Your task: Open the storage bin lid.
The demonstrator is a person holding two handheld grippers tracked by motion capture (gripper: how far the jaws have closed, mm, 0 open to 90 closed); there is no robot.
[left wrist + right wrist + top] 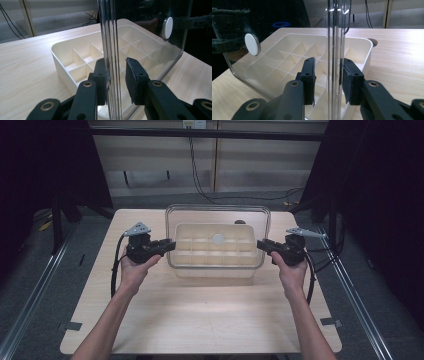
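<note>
On the desk (200,320), mid-surface, sits a cream compartment tray (215,251); its cells look empty. Clear lid (218,215) with a white round knob (218,239) is held over it. Left tongs (170,245) clamped on lid's left edge; right tongs (261,245) clamped on its right edge.

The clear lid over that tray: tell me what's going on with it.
A person holds the clear lid by its two short edges, the left gripper on one side and the right gripper on the other. Both sets of jaws are closed on the lid's rim. The lid sits above the cream divided tray on the table, tilted up at the far side. A white round knob is at the lid's middle. The tray's compartments look empty.
</note>
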